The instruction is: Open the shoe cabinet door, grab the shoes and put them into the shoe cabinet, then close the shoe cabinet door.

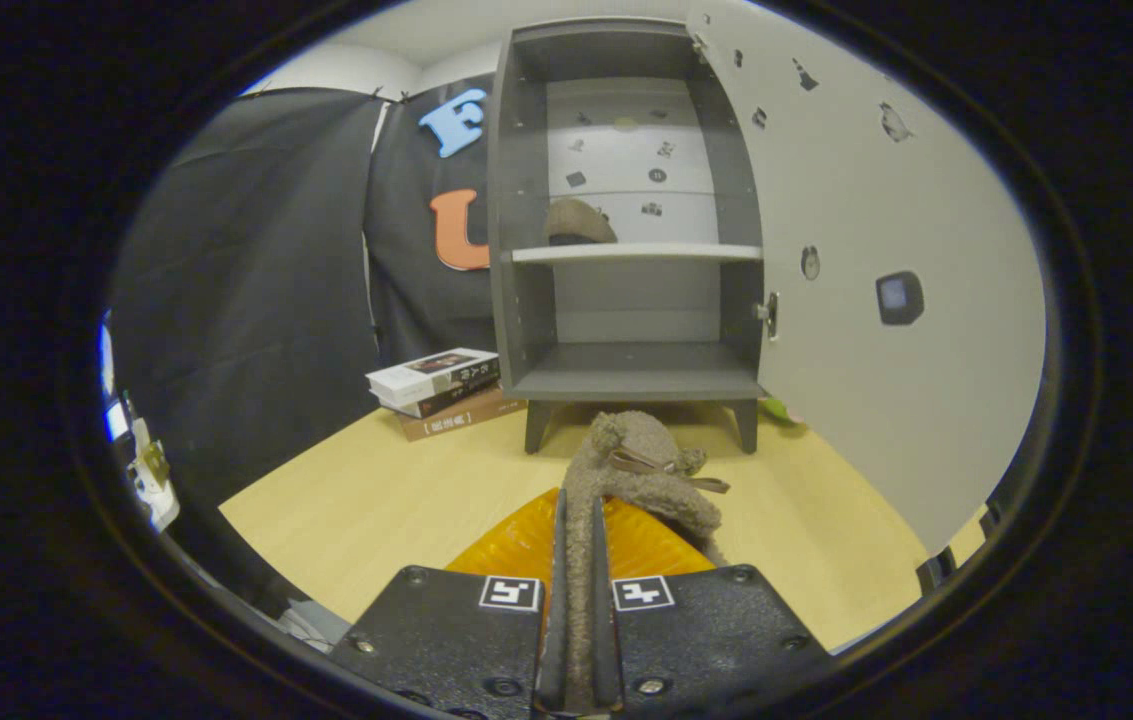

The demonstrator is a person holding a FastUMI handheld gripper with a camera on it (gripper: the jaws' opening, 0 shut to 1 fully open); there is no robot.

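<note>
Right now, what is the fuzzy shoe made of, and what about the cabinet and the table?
The shoe, pinched between the gripper fingers, looks like soft brown fleece or plush: nubby, matte pile, with a smooth ribbon-like bow. The shoe cabinet looks like grey laminated board: flat, matte panels with sharp edges. The table seems pale wood or wood-look laminate, with faint grain lines and a slight sheen.
</note>
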